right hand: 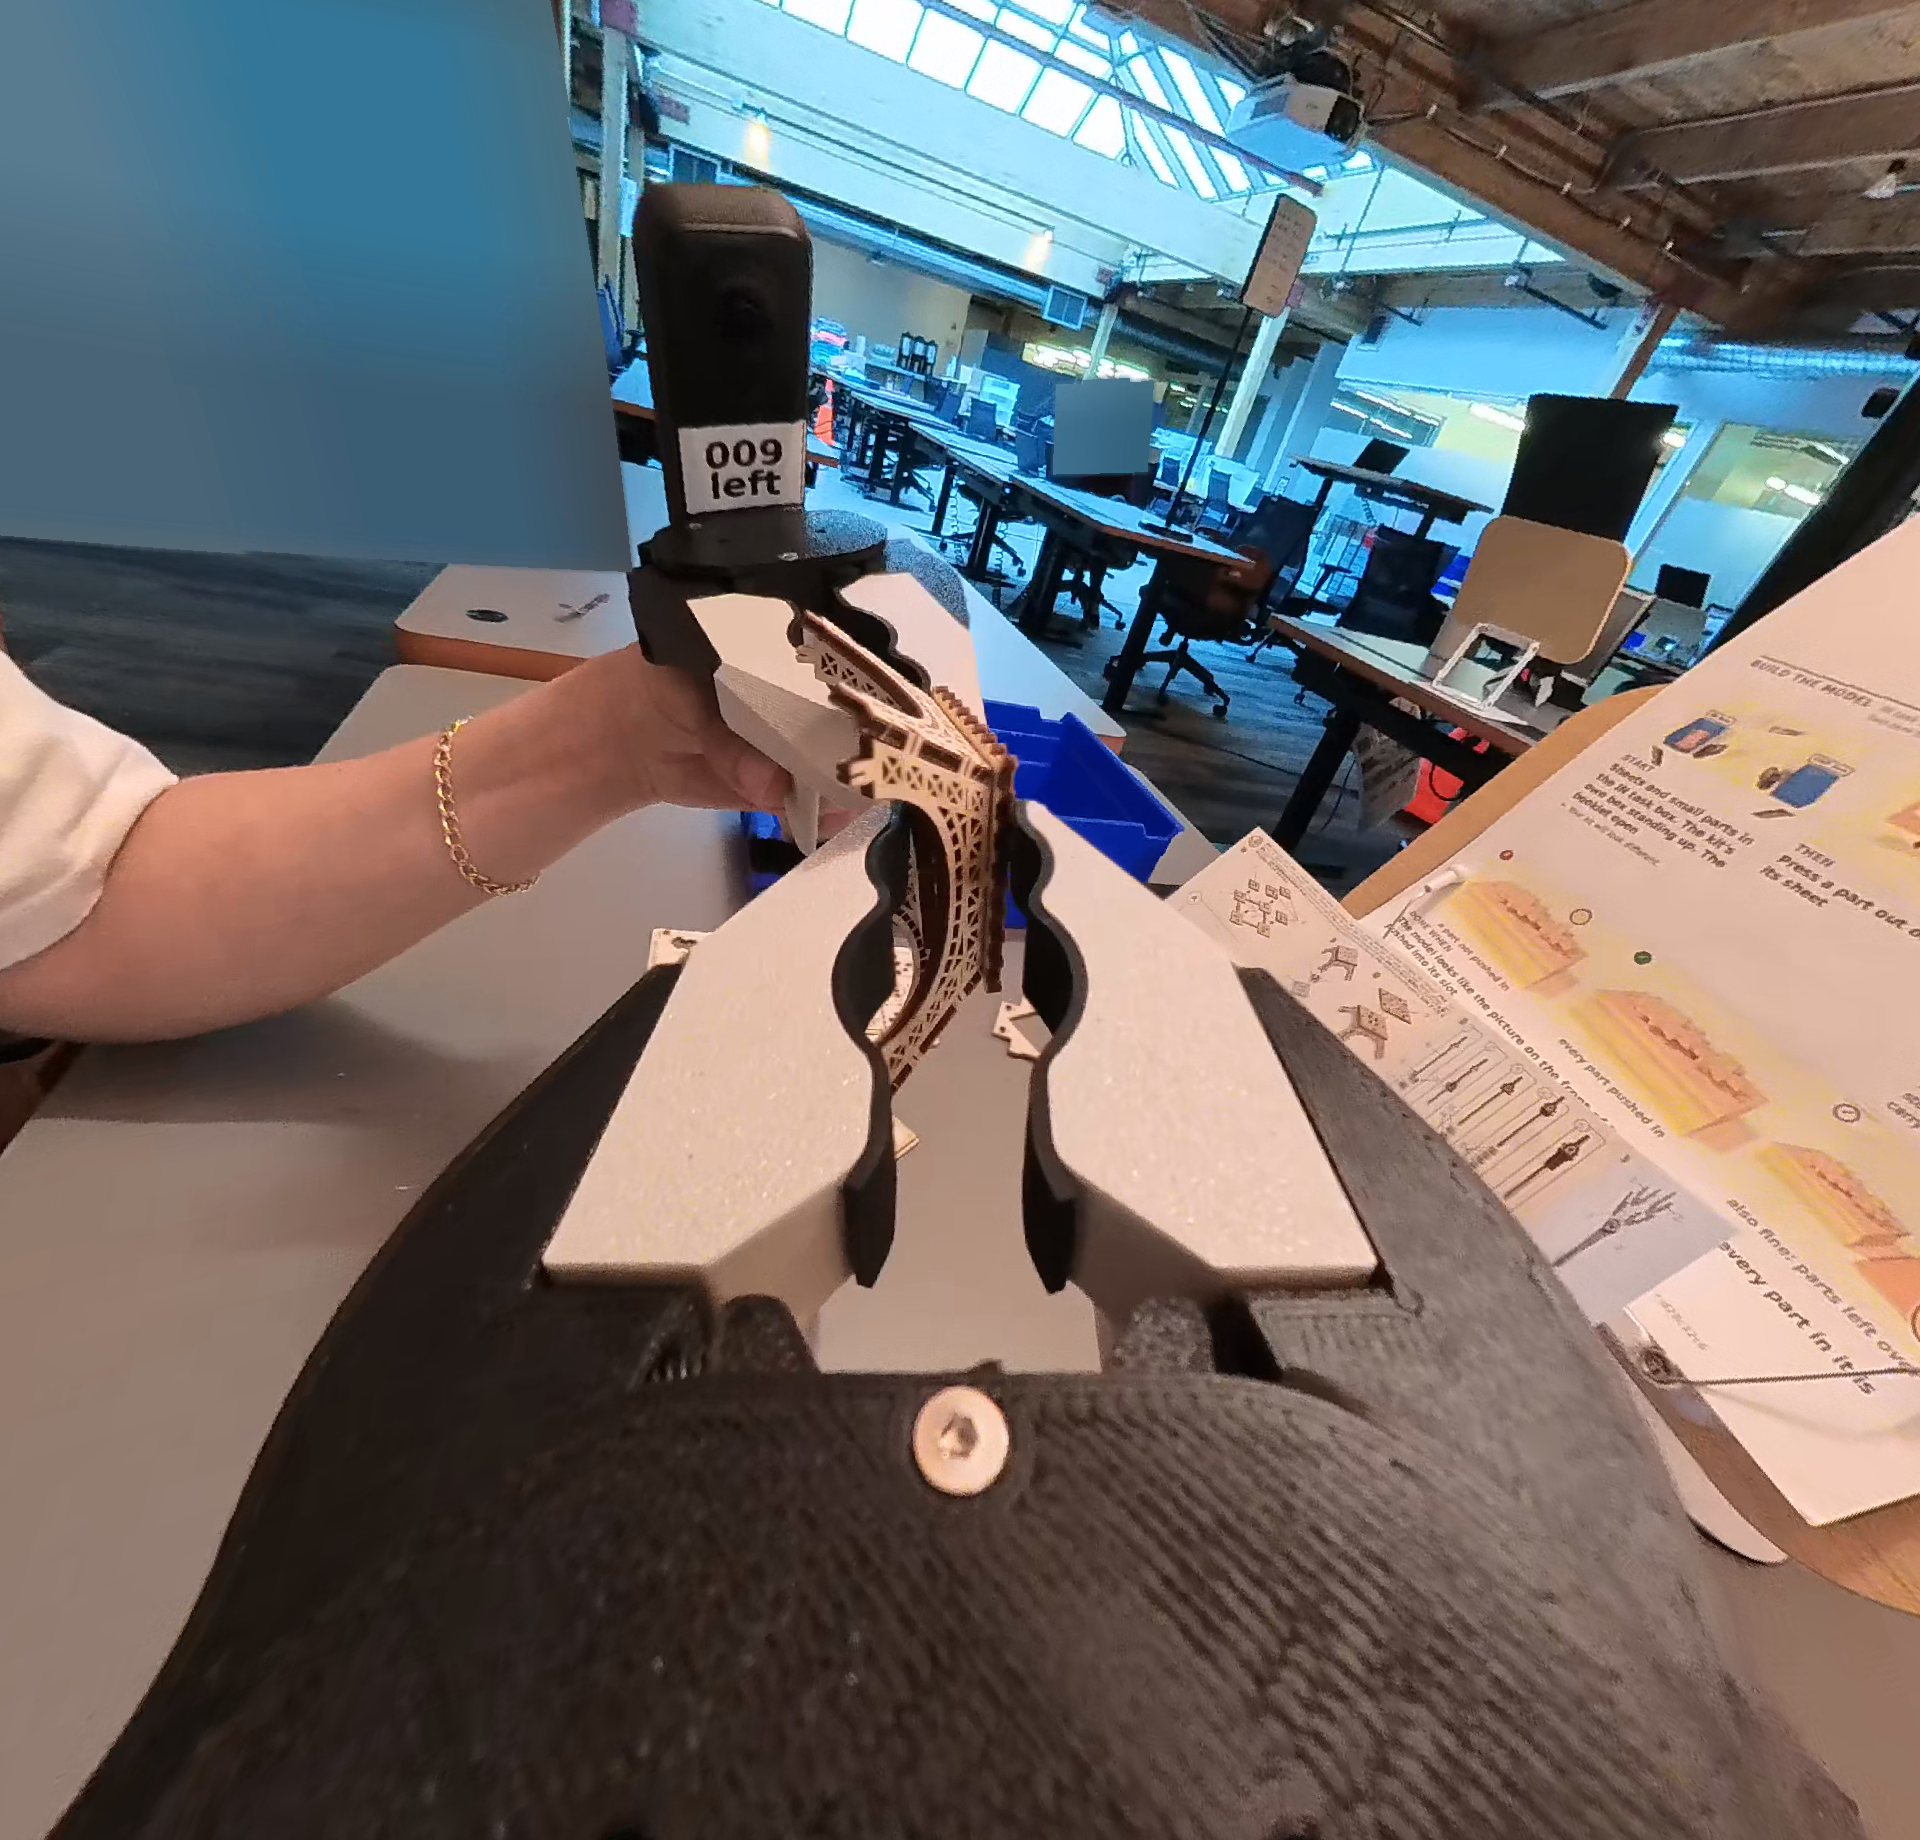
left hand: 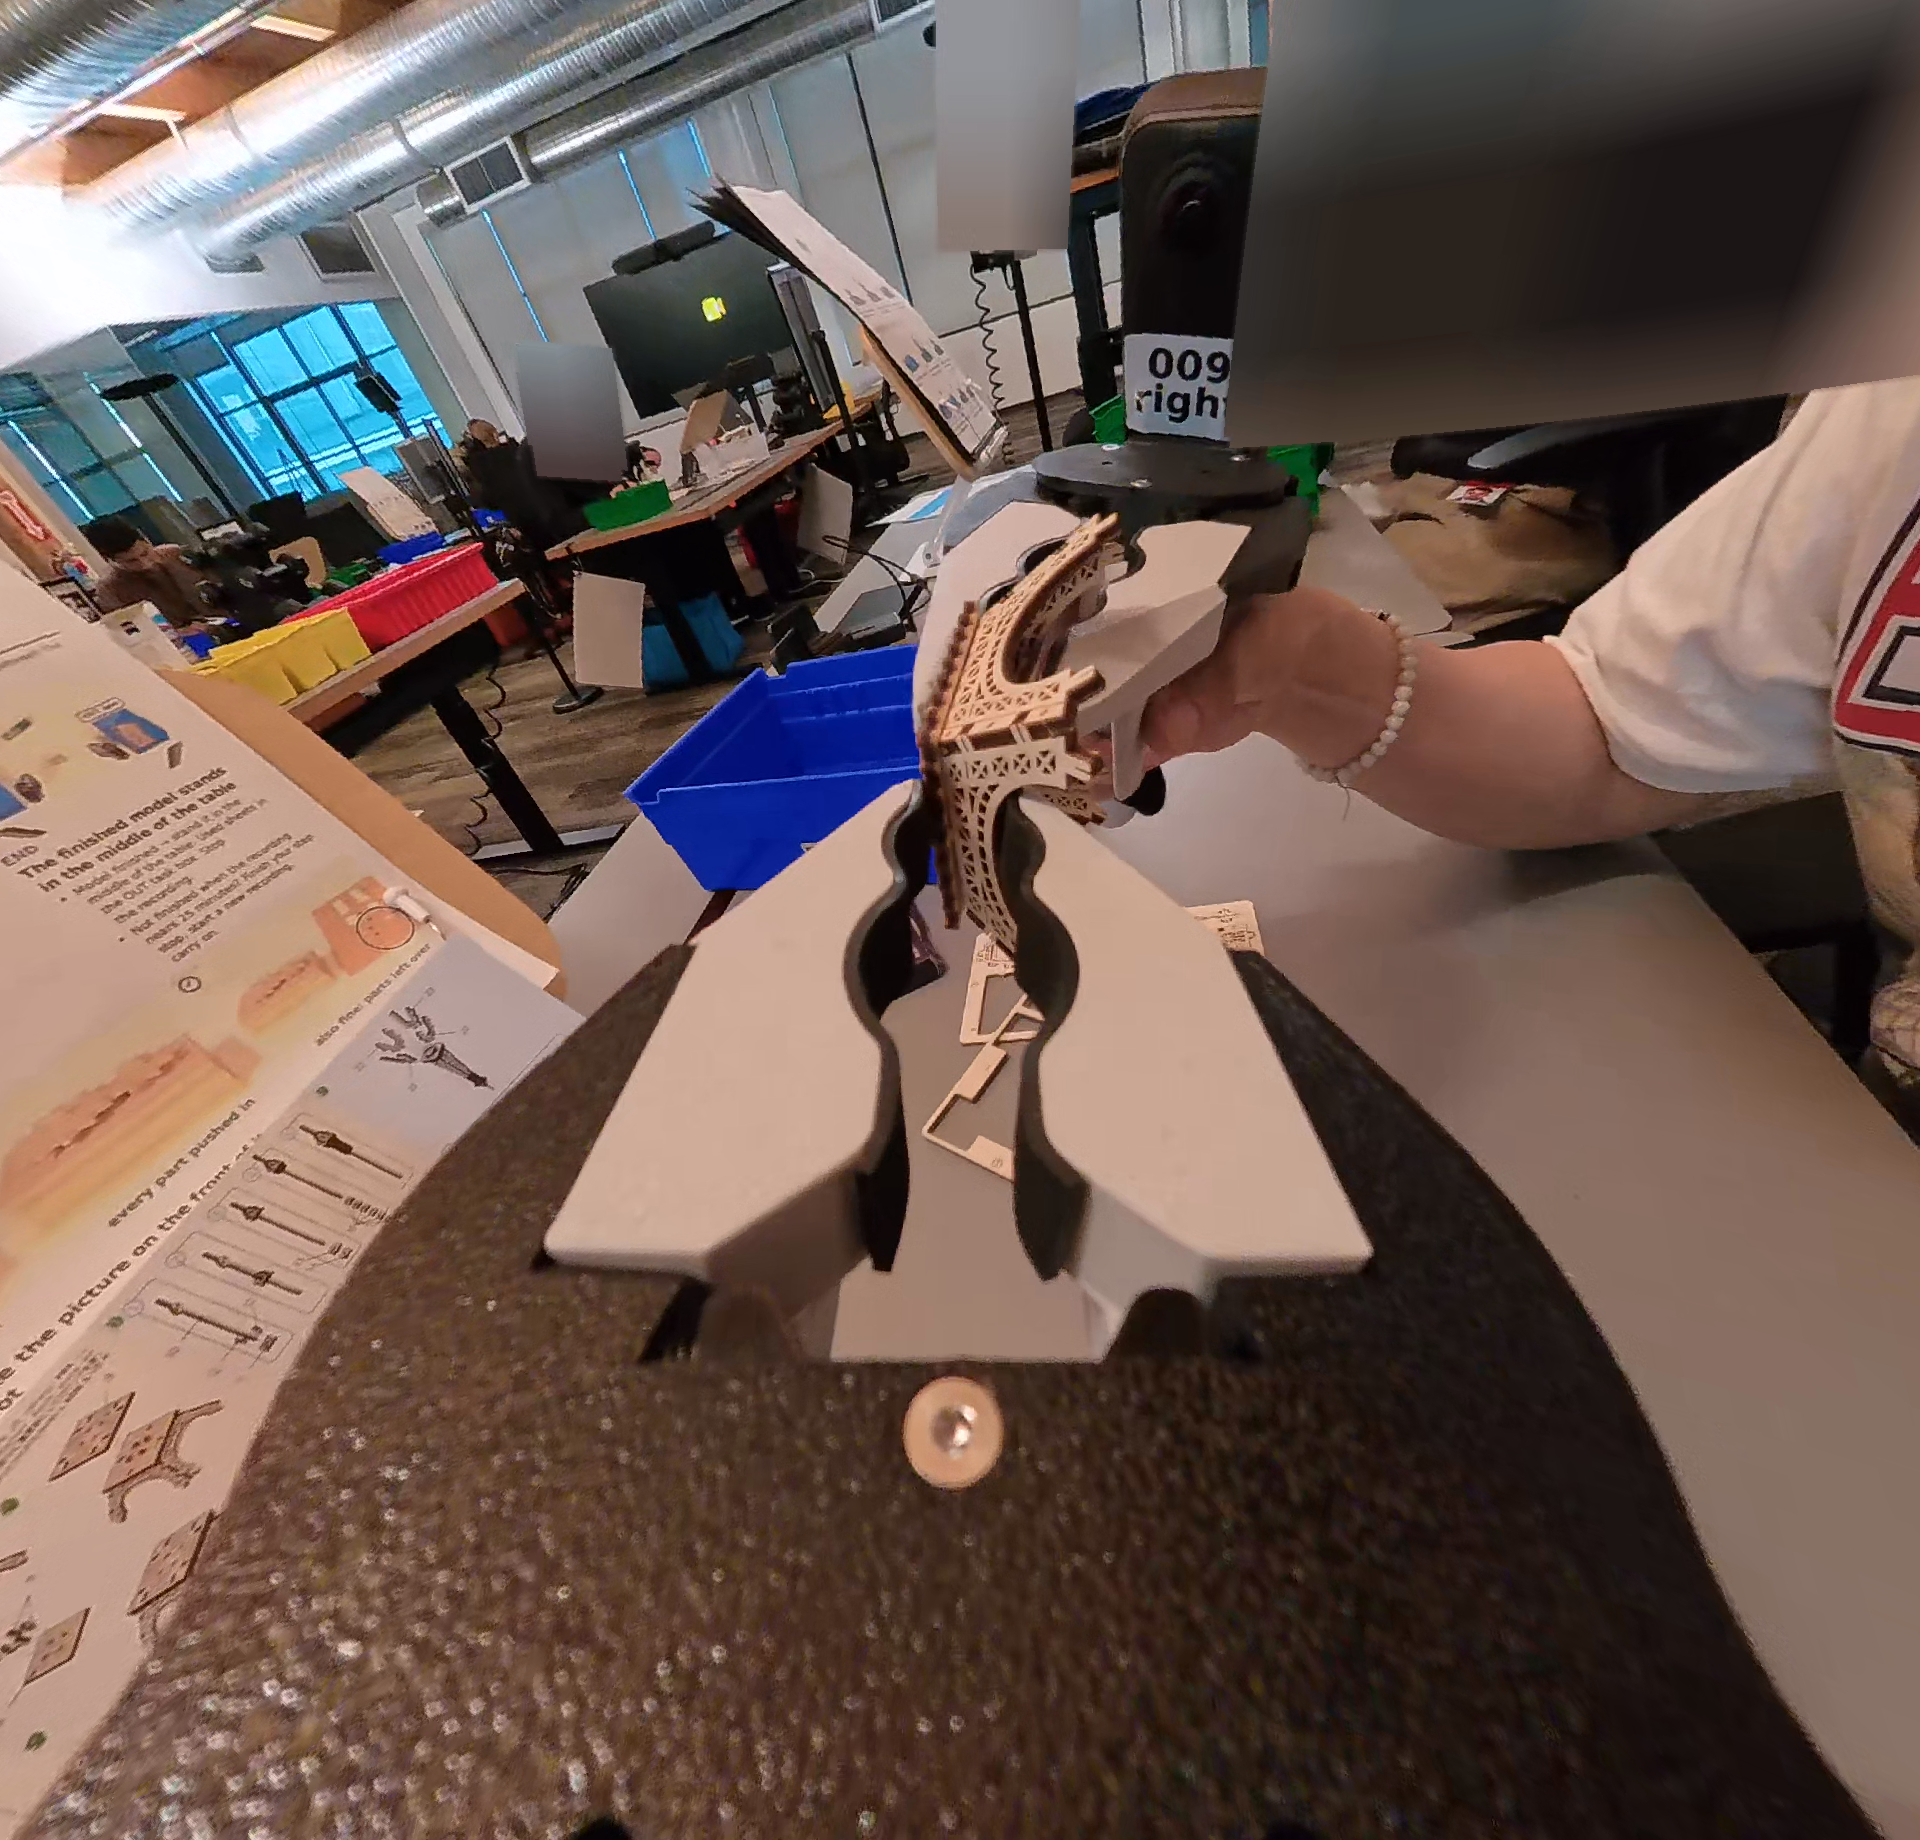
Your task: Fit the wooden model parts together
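Note:
A laser-cut wooden lattice model, shaped like arched tower legs, hangs in the air between both grippers. My left gripper is shut on its lower leg, which sits between the fingertips. My right gripper faces it from behind and grips the upper leg. In the right wrist view the model sits between the tips of my right gripper, with the left gripper holding its far end. A hand holds each gripper.
A blue bin stands at the far edge of the grey table; it also shows in the right wrist view. Wooden sheet offcuts lie under the model. An instruction board stands beside the table. A person's arm reaches over the table. Left and right tips are no more than a few centimetres apart.

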